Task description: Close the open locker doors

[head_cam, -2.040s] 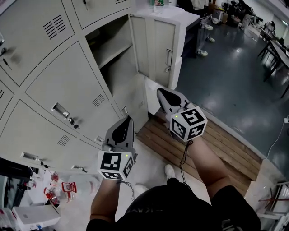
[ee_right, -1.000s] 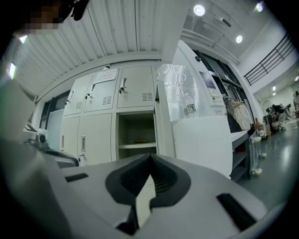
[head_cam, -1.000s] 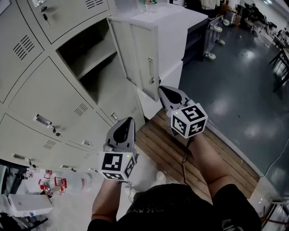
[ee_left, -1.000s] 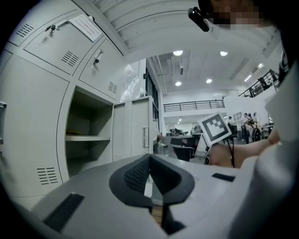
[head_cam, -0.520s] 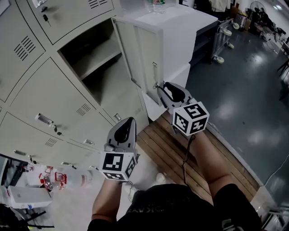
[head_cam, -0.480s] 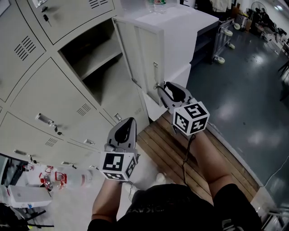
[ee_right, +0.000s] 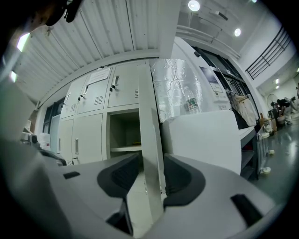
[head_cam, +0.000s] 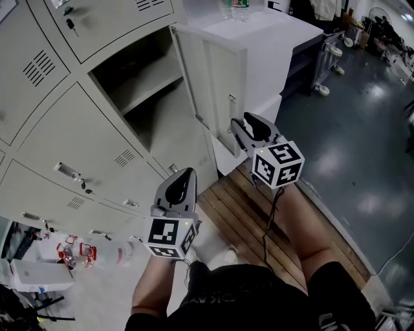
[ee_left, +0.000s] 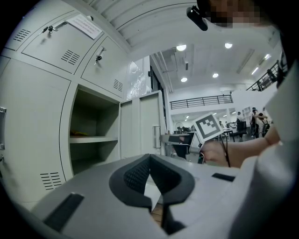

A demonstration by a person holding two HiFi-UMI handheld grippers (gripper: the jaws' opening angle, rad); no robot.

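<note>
One locker compartment point(head_cam: 132, 90) stands open, with its grey door point(head_cam: 220, 84) swung out to the right. My right gripper point(head_cam: 240, 127) is at the door's free edge, just below the handle point(head_cam: 231, 110). In the right gripper view the door's edge point(ee_right: 149, 140) runs upright between the jaws of the right gripper point(ee_right: 152, 175); they are opening and neither pad visibly presses on it. My left gripper point(head_cam: 182, 178) hangs lower, in front of the closed lockers, shut and empty. The left gripper point(ee_left: 150, 161) looks toward the open door point(ee_left: 140, 126).
A white cabinet point(head_cam: 278, 39) with a bottle point(head_cam: 239, 8) on top stands right behind the open door. A wooden pallet point(head_cam: 252, 216) lies on the floor under my arms. Bottles and a box point(head_cam: 74, 255) sit at the lower left. Closed locker doors point(head_cam: 77, 149) fill the left.
My right gripper has risen and moved forward to the door's edge, and its jaws have gone from shut to open around that edge. The left gripper has kept its place.
</note>
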